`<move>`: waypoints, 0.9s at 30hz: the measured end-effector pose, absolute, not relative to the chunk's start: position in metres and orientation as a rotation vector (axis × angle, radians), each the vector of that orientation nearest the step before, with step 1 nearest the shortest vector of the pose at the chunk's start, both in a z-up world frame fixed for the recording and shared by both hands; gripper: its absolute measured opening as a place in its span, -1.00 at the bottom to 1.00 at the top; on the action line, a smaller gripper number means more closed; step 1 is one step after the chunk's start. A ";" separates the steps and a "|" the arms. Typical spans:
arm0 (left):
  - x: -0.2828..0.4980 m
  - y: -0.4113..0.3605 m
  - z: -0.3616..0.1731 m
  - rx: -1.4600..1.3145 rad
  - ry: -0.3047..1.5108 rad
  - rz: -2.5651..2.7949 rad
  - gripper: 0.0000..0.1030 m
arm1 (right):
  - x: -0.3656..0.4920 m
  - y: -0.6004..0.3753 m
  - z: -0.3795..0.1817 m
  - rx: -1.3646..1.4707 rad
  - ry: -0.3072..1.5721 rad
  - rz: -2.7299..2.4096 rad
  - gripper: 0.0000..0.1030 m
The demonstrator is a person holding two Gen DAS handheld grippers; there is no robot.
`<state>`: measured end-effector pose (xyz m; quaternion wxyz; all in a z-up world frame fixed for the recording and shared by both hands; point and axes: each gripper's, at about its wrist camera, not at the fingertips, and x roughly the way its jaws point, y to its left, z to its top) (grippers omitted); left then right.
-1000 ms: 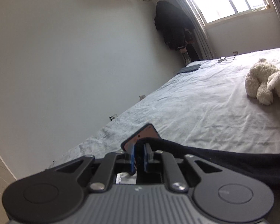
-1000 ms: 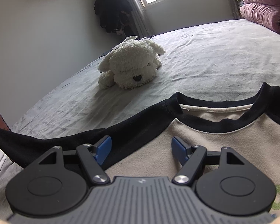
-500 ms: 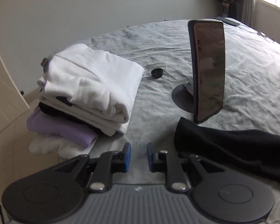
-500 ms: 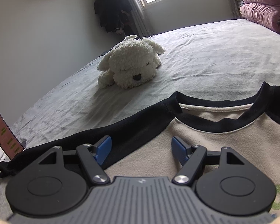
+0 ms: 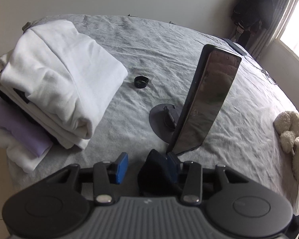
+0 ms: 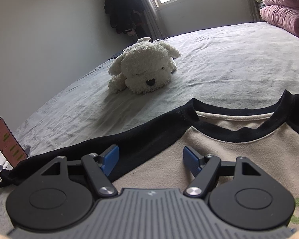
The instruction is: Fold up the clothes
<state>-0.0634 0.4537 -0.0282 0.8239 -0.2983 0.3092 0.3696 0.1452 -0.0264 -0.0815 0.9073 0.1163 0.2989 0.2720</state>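
Black sleeve [image 5: 153,171] between parted left hand-held gripper [image 5: 147,166] pads, phone [image 5: 205,107] just ahead, right hand-held gripper [image 6: 151,159] wide

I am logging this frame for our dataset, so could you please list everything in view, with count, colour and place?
shirt: one, beige body with black collar and sleeves, spread flat on the bed before the right gripper
sleeve end: one, black, between the left gripper's fingers
folded clothes: one stack, white on top, black and lilac layers below, left part of the bed
phone: one, dark, upright on a round grey stand
small ring-shaped object: one, black, between stack and phone
plush dog: one, cream, lying mid-bed
bed sheet: one, grey, wrinkled
quilt: one bundle, pink, far right
hanging clothes: dark, beside the window
left gripper: black, blue fingers, open
right gripper: black, blue fingers, open over the shirt
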 end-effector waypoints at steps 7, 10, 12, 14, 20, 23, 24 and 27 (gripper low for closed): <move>-0.094 0.429 0.004 -0.602 0.554 0.760 -0.89 | 0.146 -0.027 -0.082 0.244 0.619 0.565 0.45; -0.108 0.418 0.009 -0.582 0.605 0.725 -0.89 | 0.146 -0.027 -0.082 0.244 0.619 0.565 0.45; -0.117 0.410 0.011 -0.566 0.647 0.700 -0.89 | 0.146 -0.026 -0.082 0.243 0.619 0.564 0.45; -0.126 0.403 0.013 -0.549 0.689 0.674 -0.89 | 0.146 -0.026 -0.082 0.242 0.619 0.564 0.45; -0.141 0.390 -0.037 -0.520 0.995 0.583 -0.81 | 0.146 -0.025 -0.082 0.242 0.619 0.564 0.45; -0.153 0.396 -0.037 -0.559 0.956 0.578 -0.52 | 0.146 -0.026 -0.082 0.244 0.620 0.564 0.45; -0.155 0.400 -0.035 -0.586 0.932 0.586 -0.40 | 0.146 -0.026 -0.082 0.245 0.620 0.564 0.45; -0.156 0.409 -0.028 -0.614 0.855 0.602 -0.17 | 0.146 -0.025 -0.082 0.241 0.620 0.563 0.45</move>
